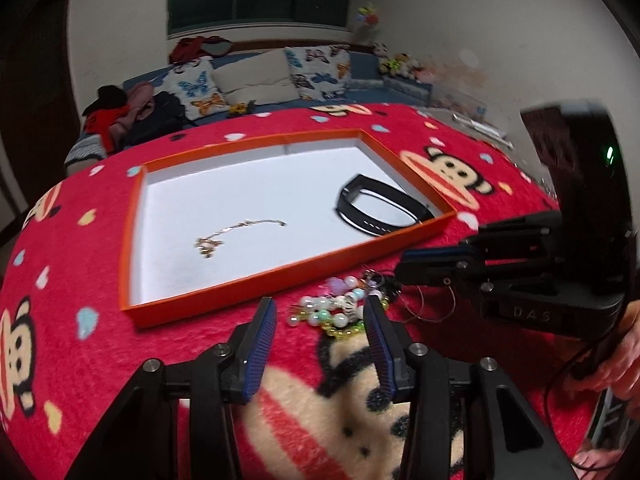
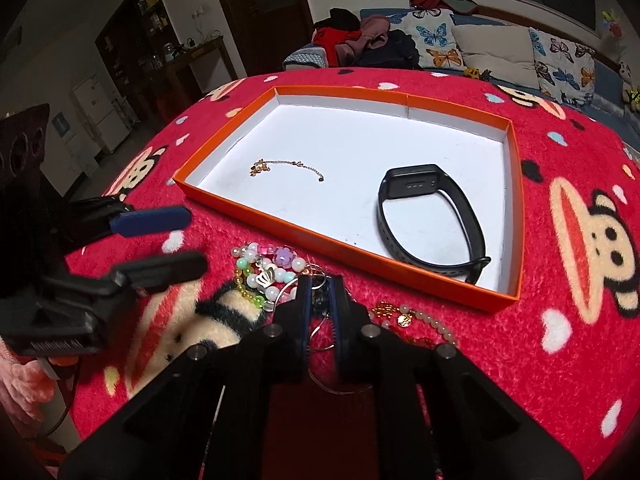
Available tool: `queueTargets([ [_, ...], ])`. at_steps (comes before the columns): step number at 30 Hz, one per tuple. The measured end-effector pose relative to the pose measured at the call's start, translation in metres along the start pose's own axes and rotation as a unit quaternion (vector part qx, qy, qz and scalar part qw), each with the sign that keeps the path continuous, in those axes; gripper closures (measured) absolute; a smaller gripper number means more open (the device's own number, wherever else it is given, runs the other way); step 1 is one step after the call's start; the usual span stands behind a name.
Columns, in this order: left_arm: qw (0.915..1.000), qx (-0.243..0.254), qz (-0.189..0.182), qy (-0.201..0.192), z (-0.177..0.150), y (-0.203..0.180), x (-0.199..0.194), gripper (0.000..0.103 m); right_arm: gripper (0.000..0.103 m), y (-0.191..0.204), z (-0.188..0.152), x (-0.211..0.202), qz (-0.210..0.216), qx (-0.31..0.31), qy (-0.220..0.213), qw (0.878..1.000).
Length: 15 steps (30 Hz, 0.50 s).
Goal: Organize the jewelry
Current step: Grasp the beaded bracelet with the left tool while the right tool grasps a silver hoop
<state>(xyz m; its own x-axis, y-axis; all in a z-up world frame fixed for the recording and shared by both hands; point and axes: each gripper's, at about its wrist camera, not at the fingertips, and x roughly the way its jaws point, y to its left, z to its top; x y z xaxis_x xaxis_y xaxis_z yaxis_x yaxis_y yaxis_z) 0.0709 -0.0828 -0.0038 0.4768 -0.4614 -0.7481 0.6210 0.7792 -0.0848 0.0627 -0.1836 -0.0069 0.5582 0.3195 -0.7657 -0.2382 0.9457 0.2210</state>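
A tangle of pearl and coloured bead bracelets (image 1: pixel 334 312) (image 2: pixel 262 272) lies on the red blanket, just in front of the orange tray (image 1: pixel 280 280) (image 2: pixel 320 246). My left gripper (image 1: pixel 320 304) (image 2: pixel 196 240) is open, its tips on either side of the near end of the beads without pressing them. My right gripper (image 2: pixel 320 286) (image 1: pixel 402 268) is shut on a thin wire hoop piece (image 2: pixel 320 336) (image 1: pixel 432 304) beside the beads. In the tray lie a gold chain (image 1: pixel 240 232) (image 2: pixel 288 168) and a black fitness band (image 1: pixel 380 208) (image 2: pixel 432 216).
A pale bead bracelet with gold charms (image 2: pixel 416 320) lies to the right of my right gripper. A red monkey-print blanket (image 1: pixel 100 280) (image 2: pixel 560 320) covers the table. A sofa with butterfly cushions (image 1: pixel 256 80) stands behind it. A person's hand (image 1: pixel 616 360) holds the right gripper.
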Motion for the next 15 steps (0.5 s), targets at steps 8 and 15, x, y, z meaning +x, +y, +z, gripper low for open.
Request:
queueTargets([
  [8, 0.9997, 0.015, -0.013, 0.014, 0.001, 0.0, 0.029, 0.081, 0.092, -0.003, -0.001, -0.001, 0.002, 0.003, -0.001, 1.0],
  [15, 0.9994, 0.031, 0.005, 0.016, -0.001, -0.001, 0.041, 0.092, 0.091, -0.009, -0.003, 0.0, 0.002, 0.012, 0.0, 1.0],
])
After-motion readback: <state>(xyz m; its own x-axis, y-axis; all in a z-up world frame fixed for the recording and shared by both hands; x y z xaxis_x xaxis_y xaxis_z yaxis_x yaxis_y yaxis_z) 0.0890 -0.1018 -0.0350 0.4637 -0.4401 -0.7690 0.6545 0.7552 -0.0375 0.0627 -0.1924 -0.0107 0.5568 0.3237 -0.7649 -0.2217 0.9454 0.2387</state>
